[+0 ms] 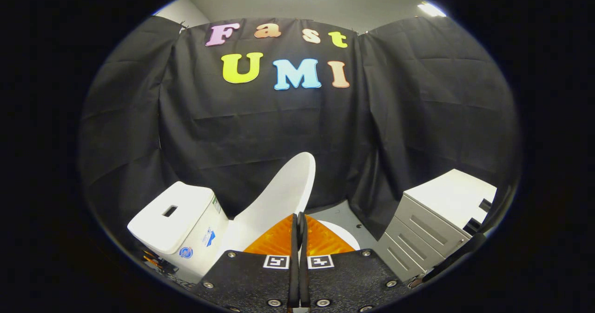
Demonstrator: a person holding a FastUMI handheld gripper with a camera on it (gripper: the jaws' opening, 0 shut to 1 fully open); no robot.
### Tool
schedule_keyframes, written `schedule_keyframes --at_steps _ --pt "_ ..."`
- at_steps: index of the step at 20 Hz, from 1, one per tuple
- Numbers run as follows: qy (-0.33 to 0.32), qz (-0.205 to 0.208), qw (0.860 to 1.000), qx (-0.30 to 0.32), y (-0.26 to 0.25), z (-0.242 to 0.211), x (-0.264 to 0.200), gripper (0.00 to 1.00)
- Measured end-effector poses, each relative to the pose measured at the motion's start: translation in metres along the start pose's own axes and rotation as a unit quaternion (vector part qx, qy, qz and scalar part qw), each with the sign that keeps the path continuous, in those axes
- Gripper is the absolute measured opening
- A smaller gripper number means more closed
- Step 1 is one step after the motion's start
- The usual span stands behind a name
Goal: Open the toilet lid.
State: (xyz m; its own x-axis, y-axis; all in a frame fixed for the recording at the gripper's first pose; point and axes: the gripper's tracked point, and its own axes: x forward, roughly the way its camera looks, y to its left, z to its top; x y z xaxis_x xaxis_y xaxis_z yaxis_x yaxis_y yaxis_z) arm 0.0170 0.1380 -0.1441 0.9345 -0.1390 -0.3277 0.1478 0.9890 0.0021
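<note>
Your gripper (300,220) had its jaws together, holding nothing; the toilet lid (279,196) stood raised just ahead, tilted twd the tank (174,215), so task looked approx done

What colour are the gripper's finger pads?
Orange, seen in the gripper view: the fingers are closed together just before the raised white toilet lid.

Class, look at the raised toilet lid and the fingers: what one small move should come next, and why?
Probably push the lid a little further back toward the tank. It stands lifted but tilted, not yet leaning on the tank, and the gripper has its fingers closed together at the lid's lower edge. Whether they touch it is unclear.
</note>
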Motion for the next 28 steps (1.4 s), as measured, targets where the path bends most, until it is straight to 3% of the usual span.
schedule_keyframes --at_steps 5,17,28 --pt "-0.002 -0.010 1.000 0.000 0.013 0.011 -0.006 0.00" --pt "-0.037 0.013 0.998 -0.043 0.062 0.039 -0.018 0.00" --pt "-0.061 0.054 0.995 -0.064 0.122 0.060 -0.030 0.00"
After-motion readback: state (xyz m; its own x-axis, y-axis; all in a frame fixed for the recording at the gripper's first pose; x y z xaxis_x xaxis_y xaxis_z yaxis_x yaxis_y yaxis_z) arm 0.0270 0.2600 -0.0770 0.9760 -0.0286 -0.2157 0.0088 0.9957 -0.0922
